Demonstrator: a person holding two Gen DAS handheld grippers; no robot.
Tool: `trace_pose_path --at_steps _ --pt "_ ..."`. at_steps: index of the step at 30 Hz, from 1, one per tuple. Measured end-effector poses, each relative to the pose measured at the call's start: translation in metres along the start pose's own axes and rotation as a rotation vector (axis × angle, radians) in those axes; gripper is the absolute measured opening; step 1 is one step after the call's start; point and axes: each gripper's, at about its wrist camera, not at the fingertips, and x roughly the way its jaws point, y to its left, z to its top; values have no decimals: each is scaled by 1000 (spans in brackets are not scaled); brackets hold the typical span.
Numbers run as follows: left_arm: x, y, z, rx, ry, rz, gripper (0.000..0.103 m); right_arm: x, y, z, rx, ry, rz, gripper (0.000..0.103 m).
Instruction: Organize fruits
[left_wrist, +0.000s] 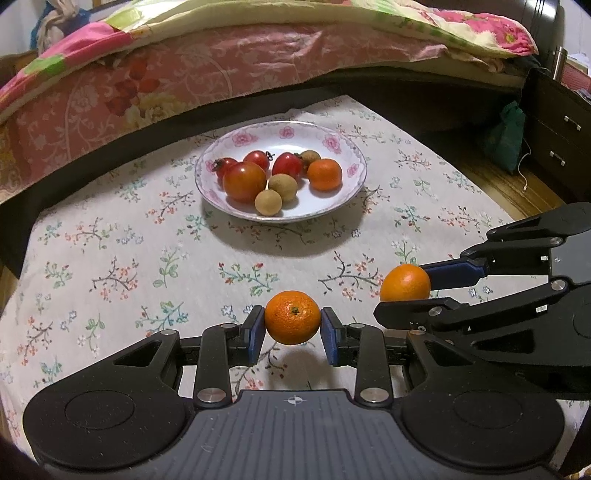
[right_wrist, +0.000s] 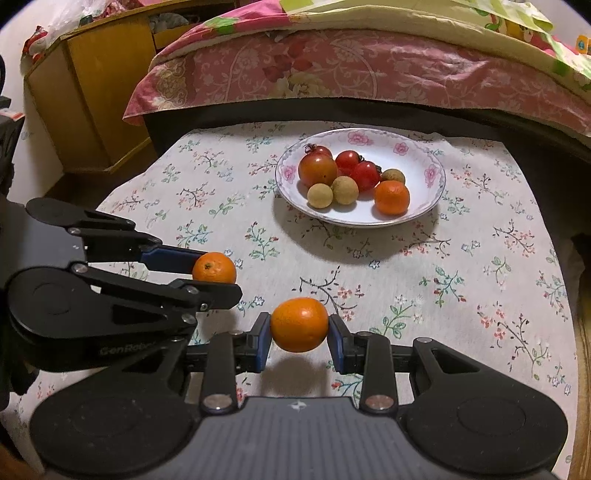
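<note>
My left gripper (left_wrist: 292, 326) is shut on a small orange (left_wrist: 292, 322) and holds it just above the flowered tablecloth; it also shows in the right wrist view (right_wrist: 214, 268). My right gripper (right_wrist: 299, 328) is shut on a second orange (right_wrist: 299, 324), seen at the right of the left wrist view (left_wrist: 405, 283). Both are near the table's front. Farther back stands a white flowered plate (left_wrist: 332, 210) (right_wrist: 428, 206) holding several tomatoes (left_wrist: 243, 181), three longans (left_wrist: 268, 202) and one orange (left_wrist: 324, 174).
A bed with a pink floral cover (left_wrist: 184, 74) runs along the table's far edge. A dark drawer cabinet (left_wrist: 561, 140) and a green bag (left_wrist: 508, 140) stand at the right. A yellow wooden cabinet (right_wrist: 96, 85) stands at the left.
</note>
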Motion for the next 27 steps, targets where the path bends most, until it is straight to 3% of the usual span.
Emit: trace_pose_path --at_steps 17,27 --pt "12 13 33 -22 -58 29 39 8 -14 28 34 -55 -19 33" --pt "32 20 74 -7 -109 55 39 22 -34 60 53 -108 -38 33"
